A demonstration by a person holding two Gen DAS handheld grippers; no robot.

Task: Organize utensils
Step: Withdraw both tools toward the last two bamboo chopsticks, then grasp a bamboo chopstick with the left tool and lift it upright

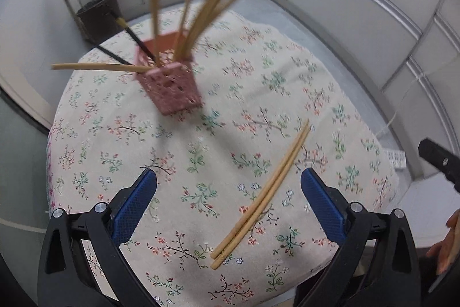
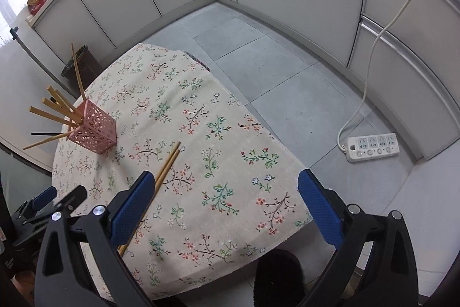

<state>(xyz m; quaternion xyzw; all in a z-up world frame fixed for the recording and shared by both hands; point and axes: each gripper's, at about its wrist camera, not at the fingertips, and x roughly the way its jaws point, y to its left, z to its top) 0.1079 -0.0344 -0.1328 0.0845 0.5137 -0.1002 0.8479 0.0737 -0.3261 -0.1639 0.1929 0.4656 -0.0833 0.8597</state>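
A pink perforated holder (image 1: 169, 85) stands on the floral tablecloth (image 1: 235, 94), with several wooden chopsticks (image 1: 201, 16) and a black one (image 1: 135, 36) fanning out of it. It also shows in the right wrist view (image 2: 93, 130). A loose pair of wooden chopsticks (image 1: 261, 197) lies on the cloth between the holder and me; in the right wrist view this pair (image 2: 165, 167) runs behind my left finger. My left gripper (image 1: 228, 183) is open and empty above the pair's near half. My right gripper (image 2: 222, 183) is open and empty over the table's near right part.
A dark waste bin (image 1: 99, 16) stands on the floor behind the table. A white power strip (image 2: 373, 147) with its cable lies on the grey tile floor to the right. Cabinets line the walls. The table's near edge (image 2: 287, 238) is close below my right gripper.
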